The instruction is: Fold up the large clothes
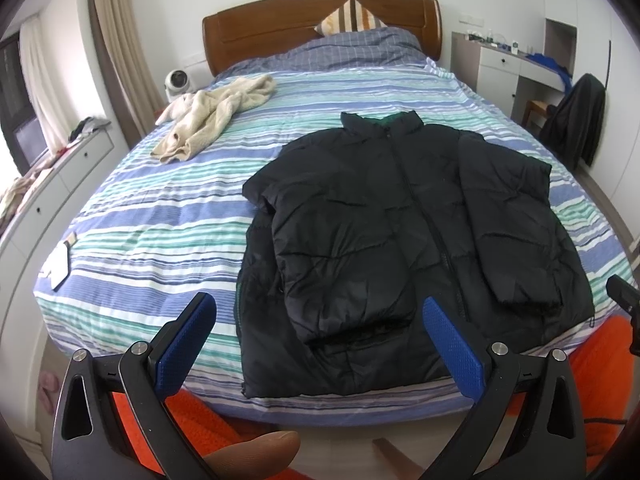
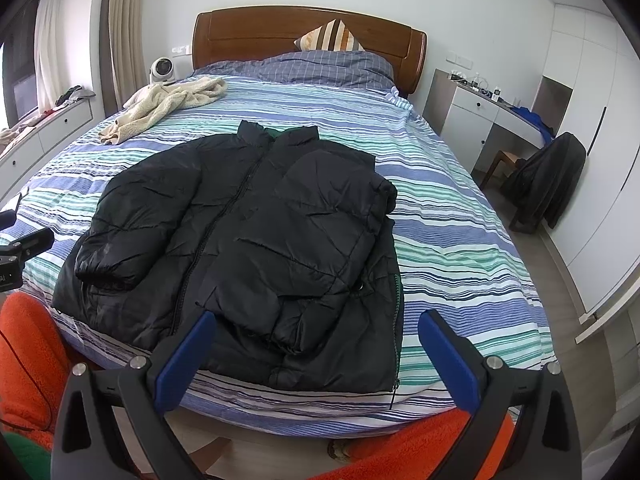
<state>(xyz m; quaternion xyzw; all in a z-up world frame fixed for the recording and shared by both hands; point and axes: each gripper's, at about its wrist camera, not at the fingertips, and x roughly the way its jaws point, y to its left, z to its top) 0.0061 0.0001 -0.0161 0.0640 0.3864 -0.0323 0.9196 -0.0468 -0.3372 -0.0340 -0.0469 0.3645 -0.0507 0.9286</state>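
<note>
Both fisheyes at the foot of the bed [image 1: 160, 184], facing the headboard [image 1: 320, 24] — left view nearer the left edge; shared: black jacket [image 2: 248, 248], mid-frame

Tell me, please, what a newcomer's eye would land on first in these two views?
First the black puffer jacket, spread front-up near the foot of the striped bed with both sleeves folded in over its front. Next the cream fleece garment, crumpled toward the bed's far left corner, below the wooden headboard. In the foreground the left hand-held gripper and right hand-held gripper are both open, holding nothing.
</note>
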